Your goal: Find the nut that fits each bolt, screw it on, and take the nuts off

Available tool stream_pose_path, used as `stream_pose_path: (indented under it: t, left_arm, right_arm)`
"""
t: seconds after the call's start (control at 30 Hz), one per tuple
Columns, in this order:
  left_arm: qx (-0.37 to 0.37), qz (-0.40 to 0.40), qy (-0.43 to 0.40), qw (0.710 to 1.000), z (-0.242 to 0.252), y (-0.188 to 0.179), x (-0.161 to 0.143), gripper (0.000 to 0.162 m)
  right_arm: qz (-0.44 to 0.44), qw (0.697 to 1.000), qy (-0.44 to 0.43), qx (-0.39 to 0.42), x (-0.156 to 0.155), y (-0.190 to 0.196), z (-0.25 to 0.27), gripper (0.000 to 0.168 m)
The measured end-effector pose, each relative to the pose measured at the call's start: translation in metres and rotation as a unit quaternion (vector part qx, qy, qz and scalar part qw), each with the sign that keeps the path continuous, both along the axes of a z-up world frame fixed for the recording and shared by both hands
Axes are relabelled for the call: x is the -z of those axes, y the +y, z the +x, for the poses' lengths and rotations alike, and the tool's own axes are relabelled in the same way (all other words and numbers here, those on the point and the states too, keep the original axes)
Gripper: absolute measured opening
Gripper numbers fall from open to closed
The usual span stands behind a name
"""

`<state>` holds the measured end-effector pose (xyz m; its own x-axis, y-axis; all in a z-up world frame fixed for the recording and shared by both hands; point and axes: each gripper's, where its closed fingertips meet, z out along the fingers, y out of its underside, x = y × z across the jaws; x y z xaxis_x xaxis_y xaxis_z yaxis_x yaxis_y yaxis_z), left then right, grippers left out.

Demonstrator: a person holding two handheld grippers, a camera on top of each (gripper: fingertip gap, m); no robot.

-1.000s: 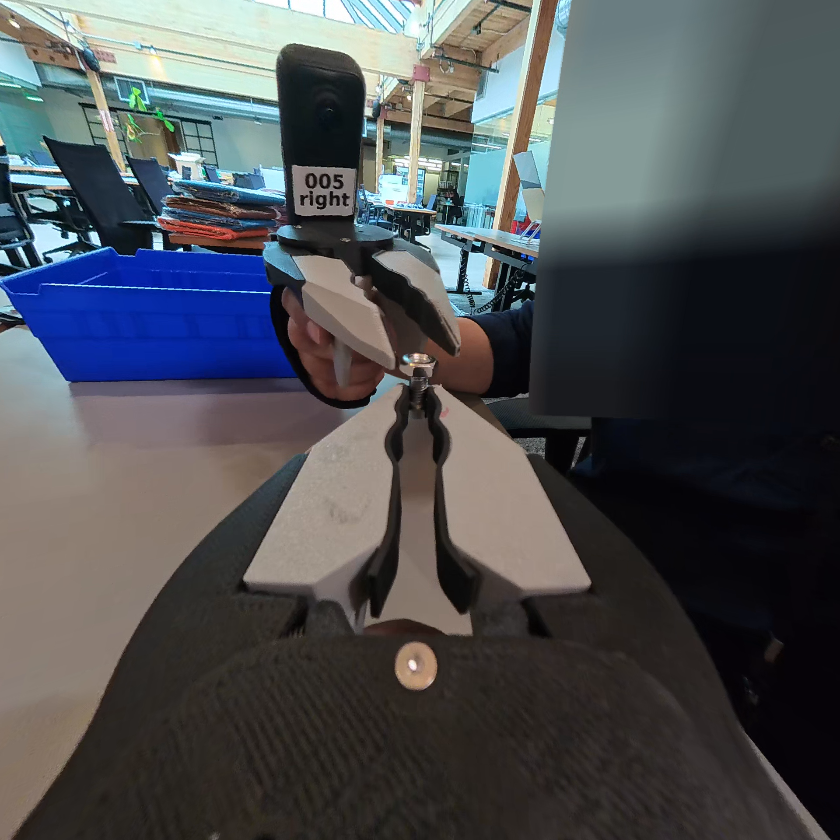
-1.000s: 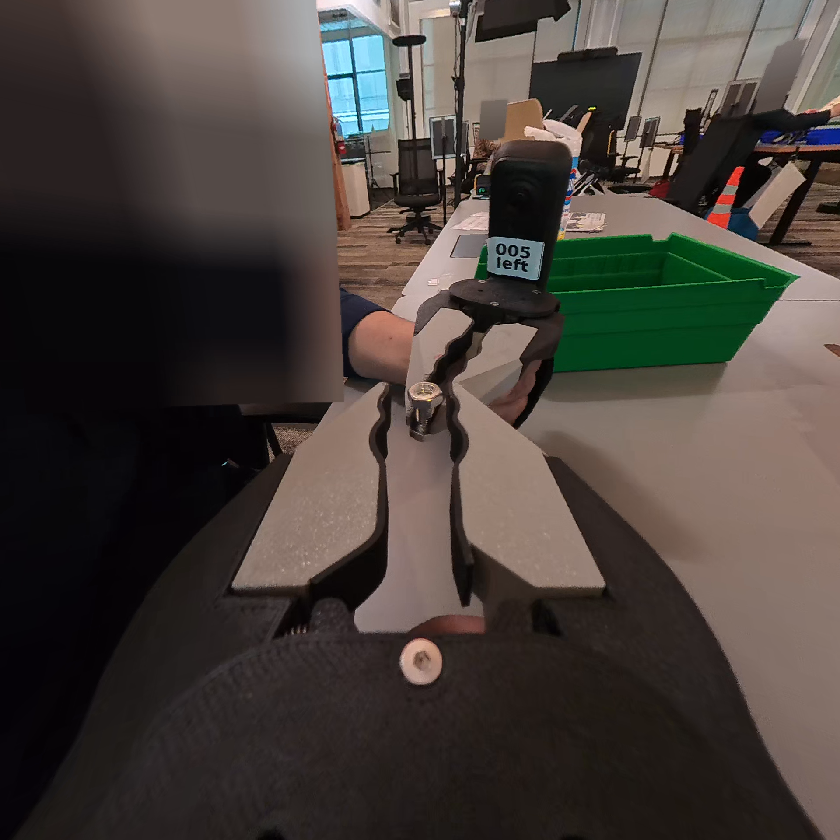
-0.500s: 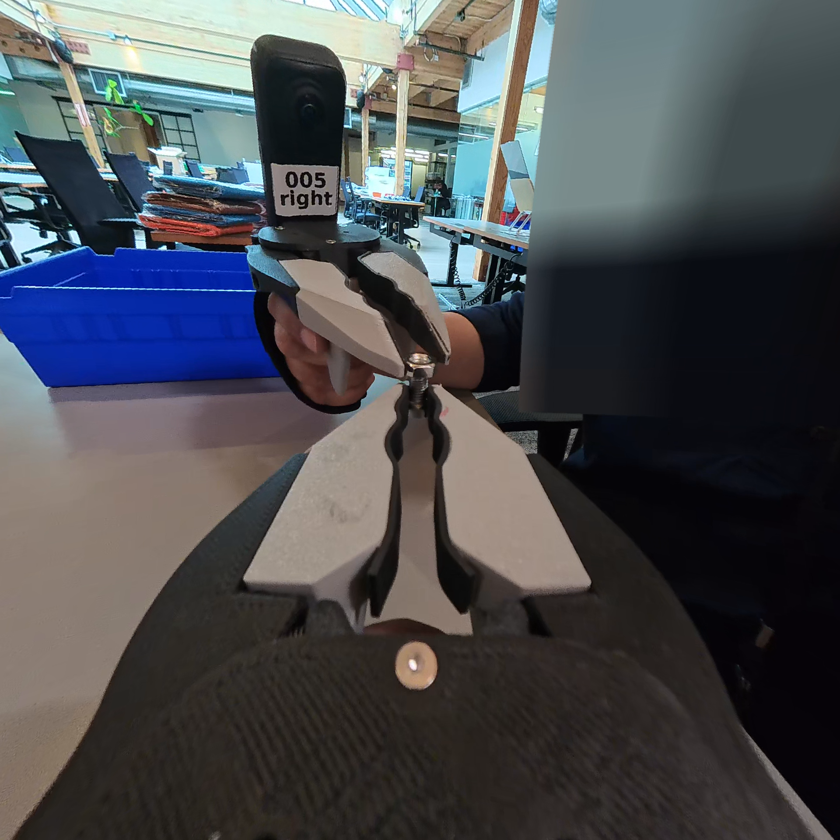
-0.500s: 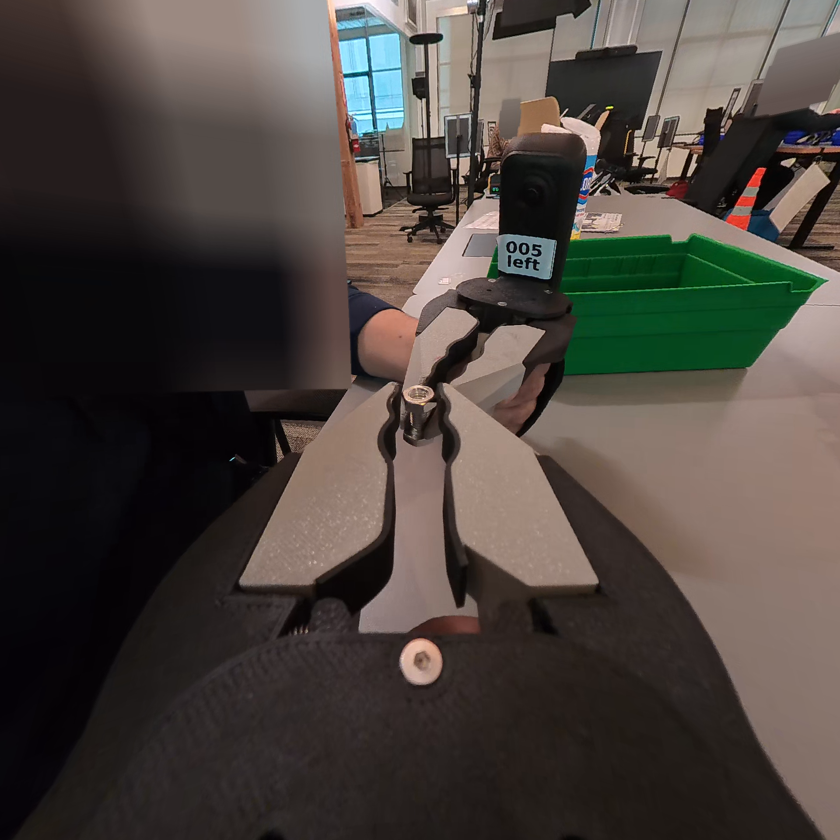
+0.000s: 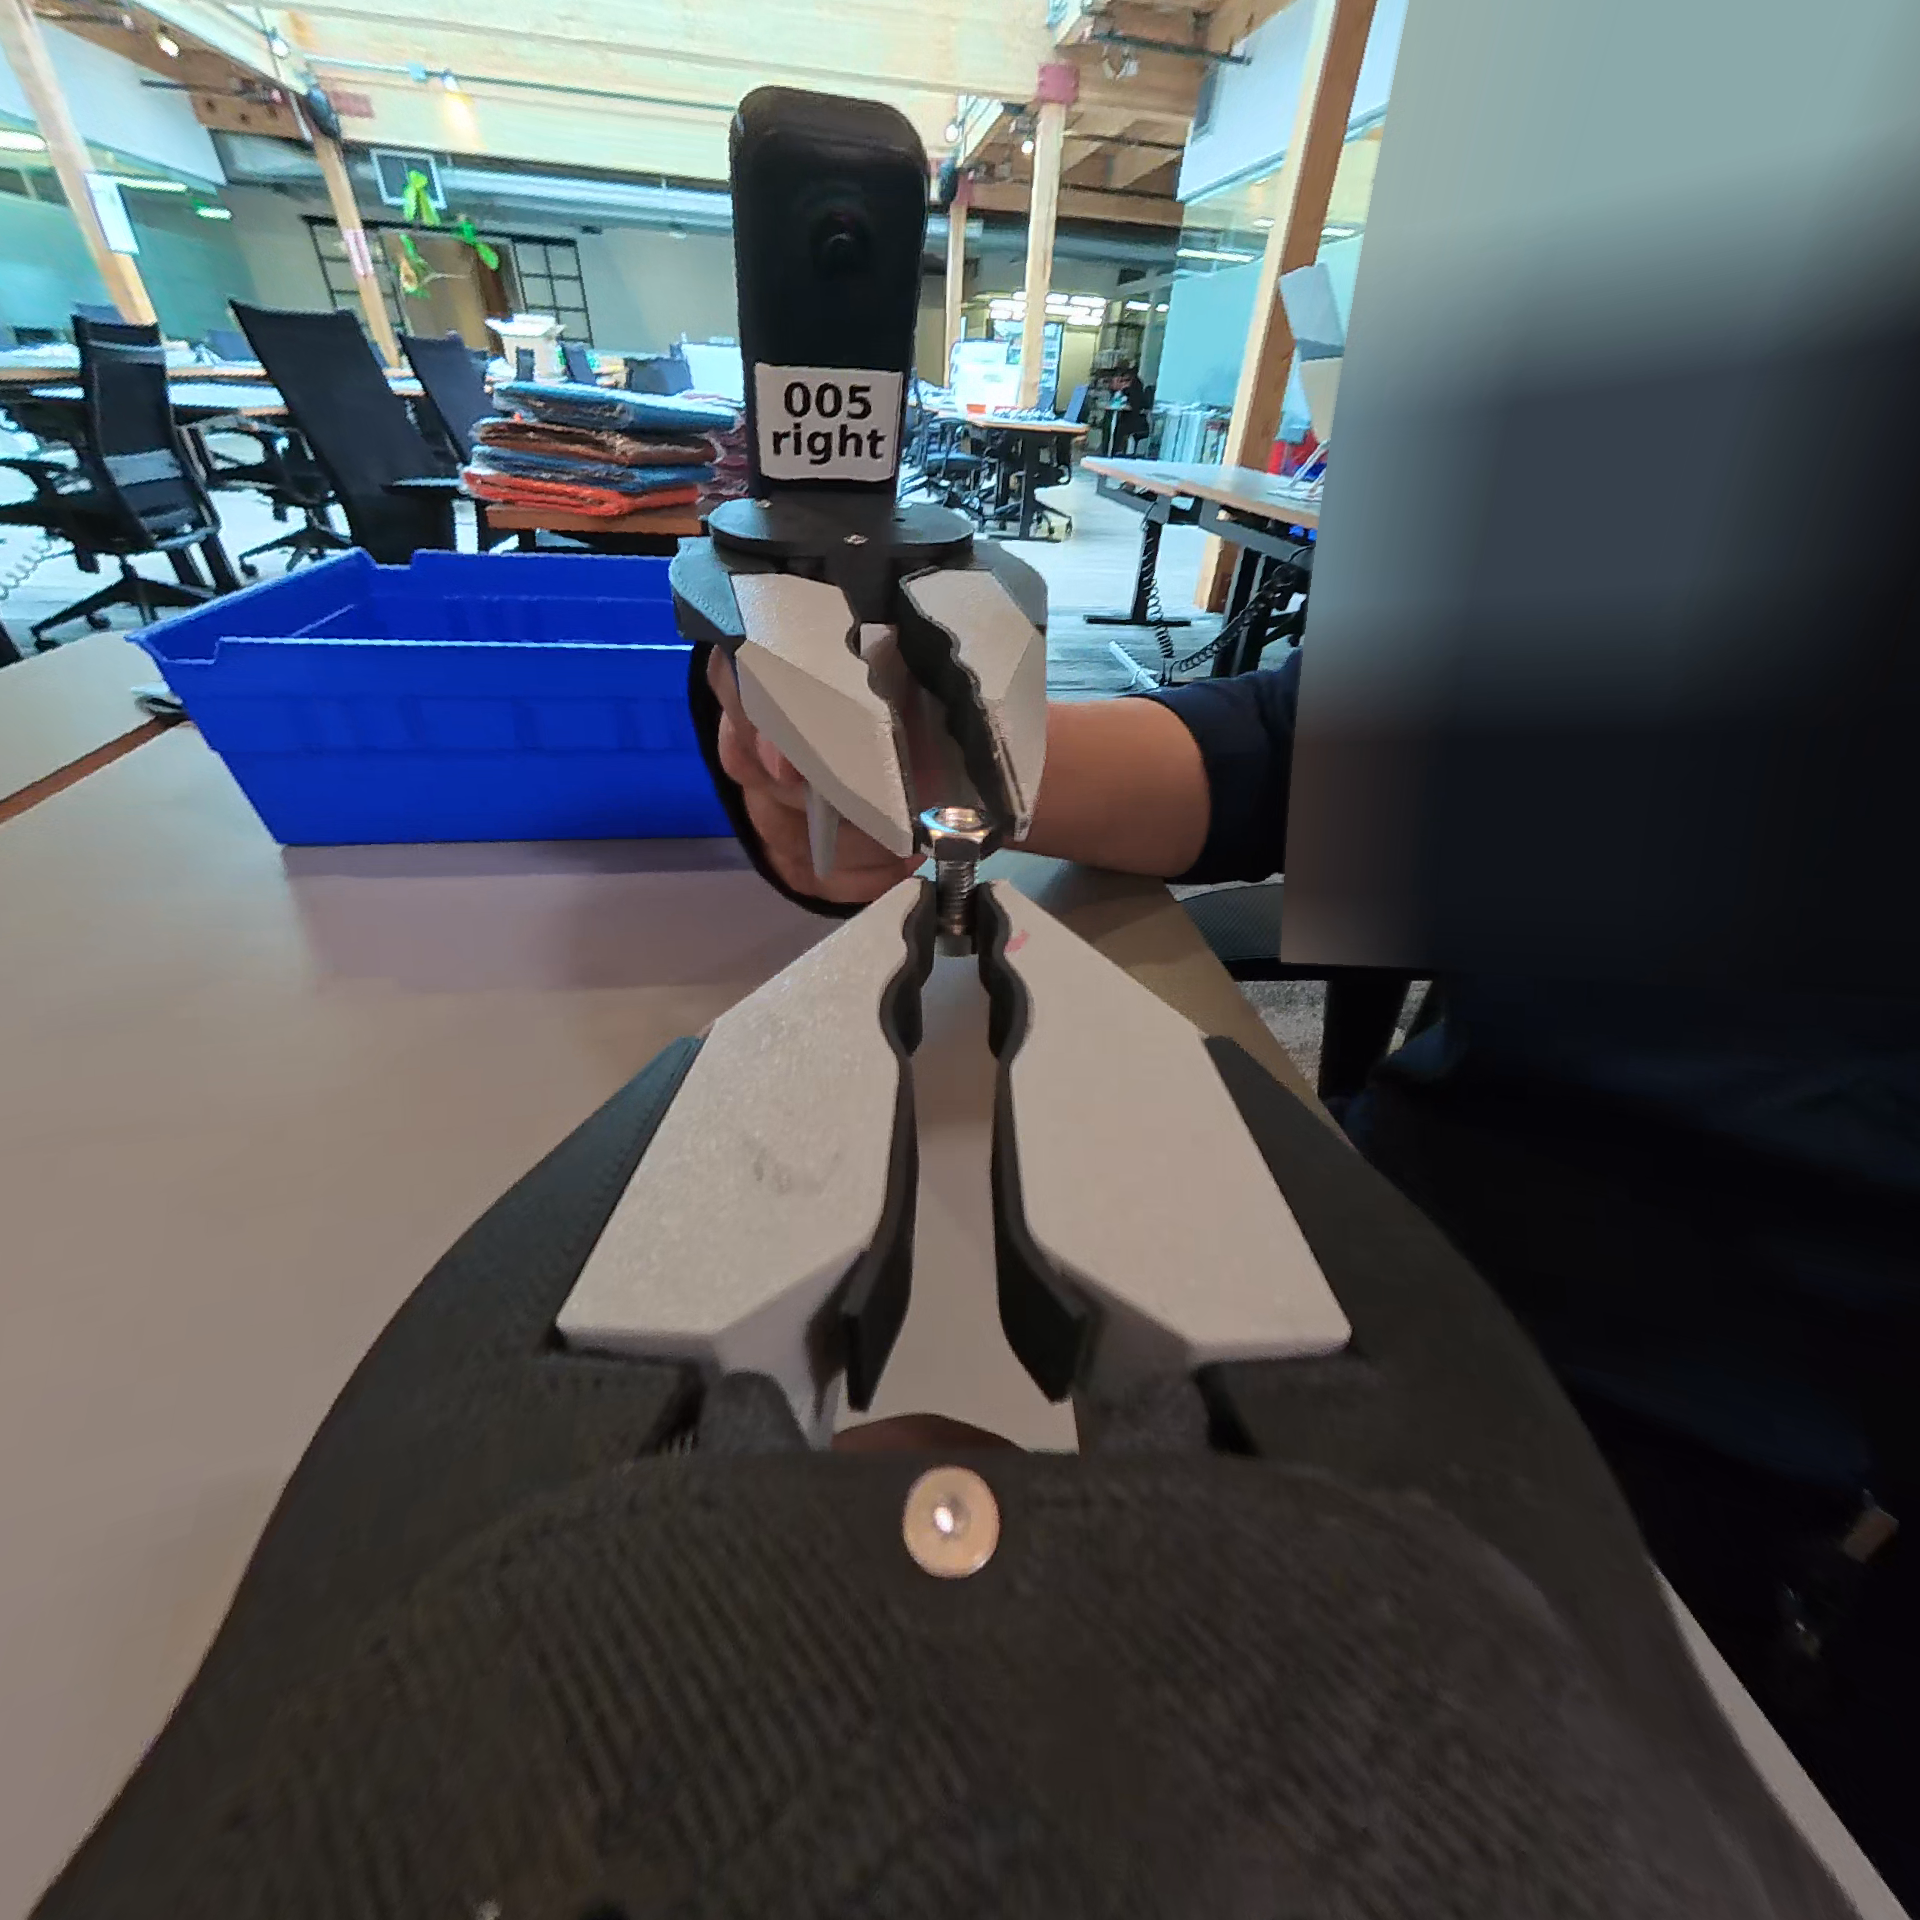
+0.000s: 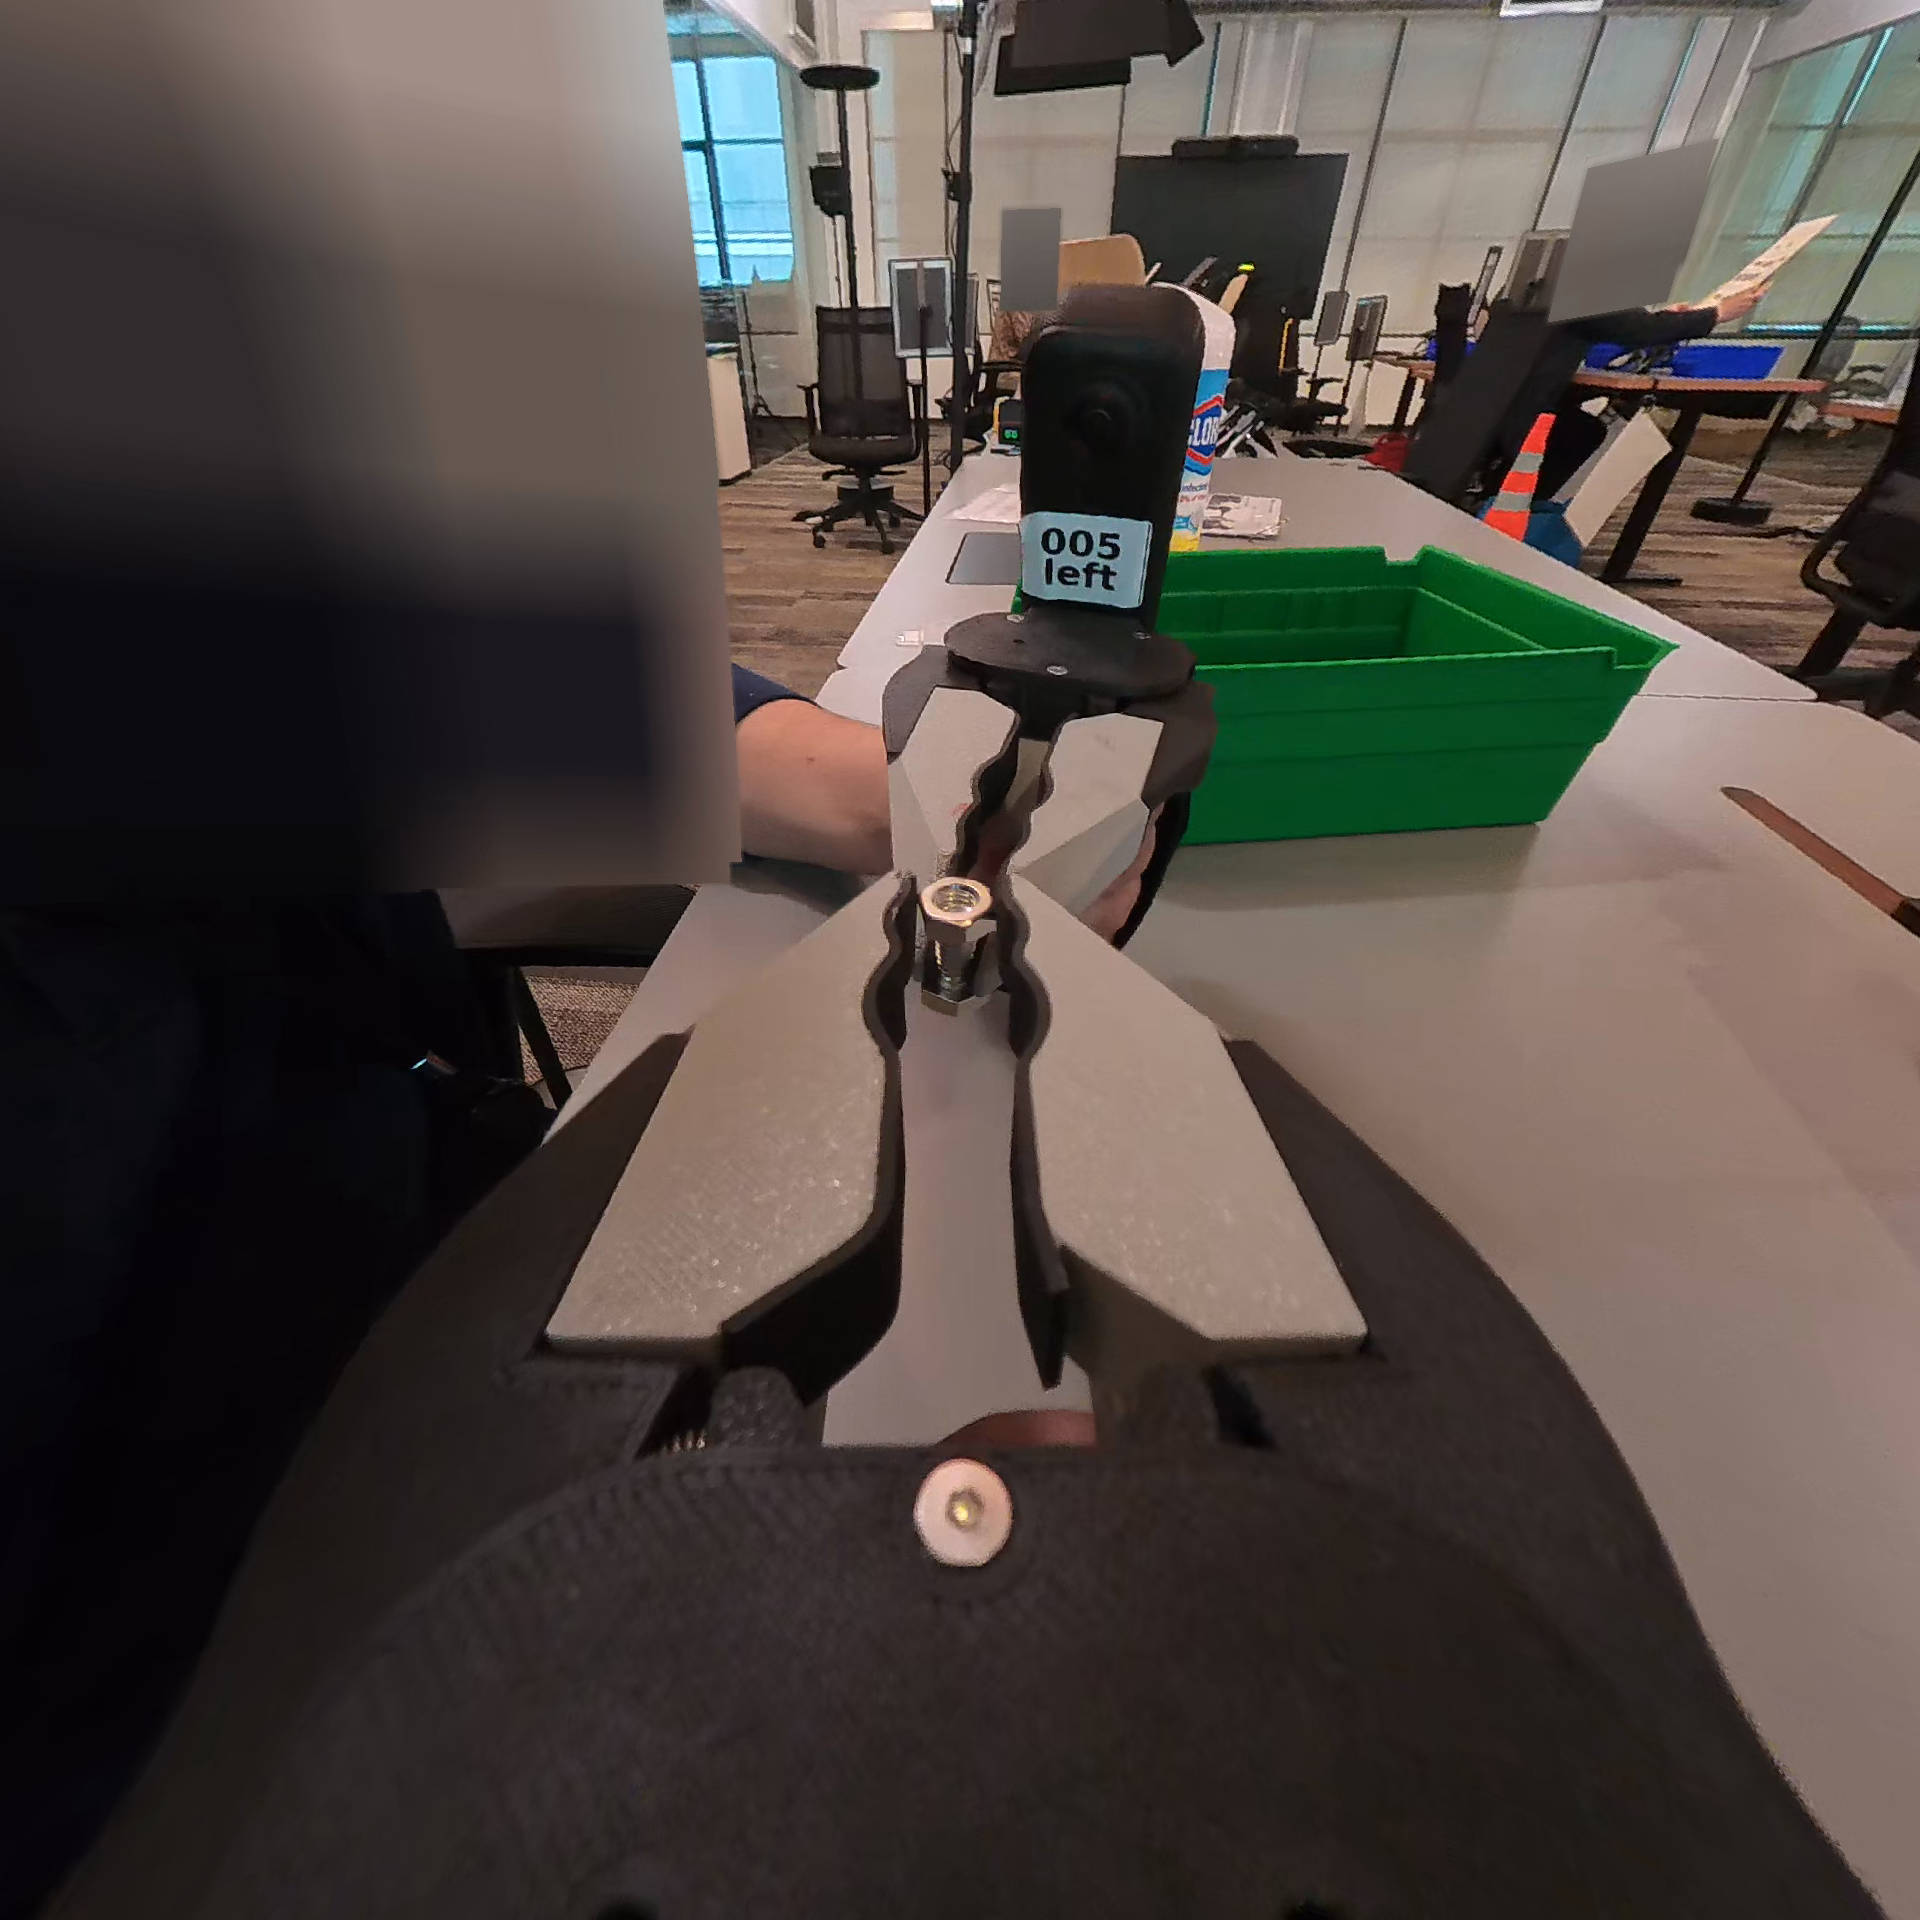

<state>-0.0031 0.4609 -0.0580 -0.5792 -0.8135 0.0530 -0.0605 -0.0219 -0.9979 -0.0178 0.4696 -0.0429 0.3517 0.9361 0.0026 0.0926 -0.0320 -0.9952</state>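
A silver bolt (image 5: 954, 883) stands upright between the two grippers, above the grey table (image 5: 312, 1039). My left gripper (image 5: 954, 909) is shut on its lower part, so the head is hidden there. A silver hex nut (image 5: 956, 826) sits on the bolt's top end. My right gripper (image 6: 956, 906) is shut on that nut (image 6: 958, 902). In the right wrist view the threads (image 6: 948, 966) and the bolt head (image 6: 943, 1001) show below the nut. Each gripper faces the other, tips meeting at the bolt.
A blue bin (image 5: 436, 707) stands on the table behind the right gripper. A green bin (image 6: 1382, 717) stands behind the left gripper. The person's dark-sleeved arms and body are at the table's near edge (image 5: 1226, 935). A brown strip (image 6: 1818, 842) lies at the far right. Less than 4 cm separates the two grippers' tips.
The right gripper has swung from leaning sideways to nearly upright around the bolt, with the nut still in it. The left gripper has stayed shut on the bolt.
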Motion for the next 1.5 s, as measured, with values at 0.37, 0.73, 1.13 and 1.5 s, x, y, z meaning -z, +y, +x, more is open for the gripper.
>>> stream_pose_path:
  t: [0.37, 0.73, 1.13, 1.5]
  left_arm:
    - [-0.074, 0.005, 0.019, 0.997, 0.013, 0.02, 0.007, 0.005]
    - [-0.14, 0.015, 0.036, 0.989, 0.022, 0.035, 0.015, 0.005]
    - [-0.21, 0.034, 0.061, 0.975, 0.029, 0.046, 0.027, 0.005]
    - [-0.21, 0.032, 0.07, 0.975, 0.029, 0.049, 0.031, 0.005]
  right_arm:
    - [-0.022, 0.995, -0.018, 0.094, 0.008, 0.021, 0.013, 0.012]
    - [-0.056, 0.975, -0.022, 0.216, 0.016, 0.038, 0.023, 0.012]
    - [-0.055, 0.926, -0.029, 0.373, 0.027, 0.05, 0.032, 0.012]
    - [-0.058, 0.919, -0.016, 0.39, 0.032, 0.053, 0.034, 0.012]
